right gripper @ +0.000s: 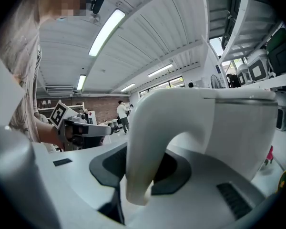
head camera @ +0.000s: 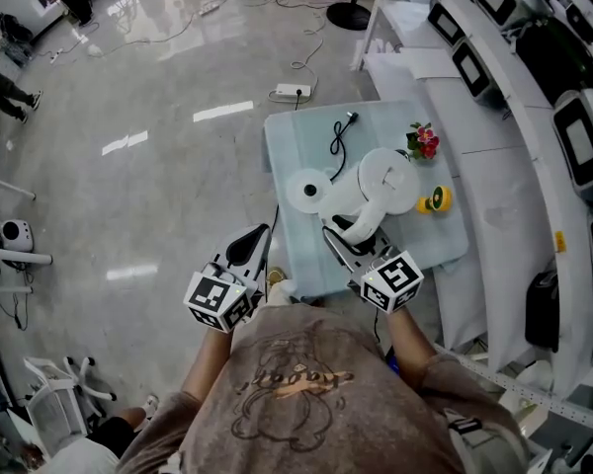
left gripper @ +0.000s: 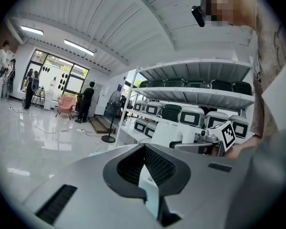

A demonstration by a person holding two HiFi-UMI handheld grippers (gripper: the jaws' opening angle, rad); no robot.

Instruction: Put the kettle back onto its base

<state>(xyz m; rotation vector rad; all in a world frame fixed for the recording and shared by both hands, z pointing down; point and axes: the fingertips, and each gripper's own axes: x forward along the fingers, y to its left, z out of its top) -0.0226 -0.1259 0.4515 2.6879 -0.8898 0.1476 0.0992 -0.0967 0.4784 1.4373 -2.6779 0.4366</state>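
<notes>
Kettle [head camera: 383, 178]: gripped by its handle [right gripper: 143, 147] in the right claw [head camera: 348, 237].
Base [head camera: 304, 188]: bare, just left of that claw.
Left claw [head camera: 255, 245]: narrow, empty.
Risk: an off-centre descent could leave the kettle tilted on the base's rim.
Views: only the head view shows the base; the right gripper view shows the grip.

A small pale-blue bench [head camera: 296, 146] stands on a glossy grey floor [head camera: 158, 166]. At its right edge sits a bunch of red and pink flowers [head camera: 423, 142], with a small yellow object [head camera: 435, 201] near it. A white power strip [head camera: 292, 92] lies on the floor just beyond the bench. White shelves [head camera: 514, 87] to the right carry dark-screened units.
</notes>
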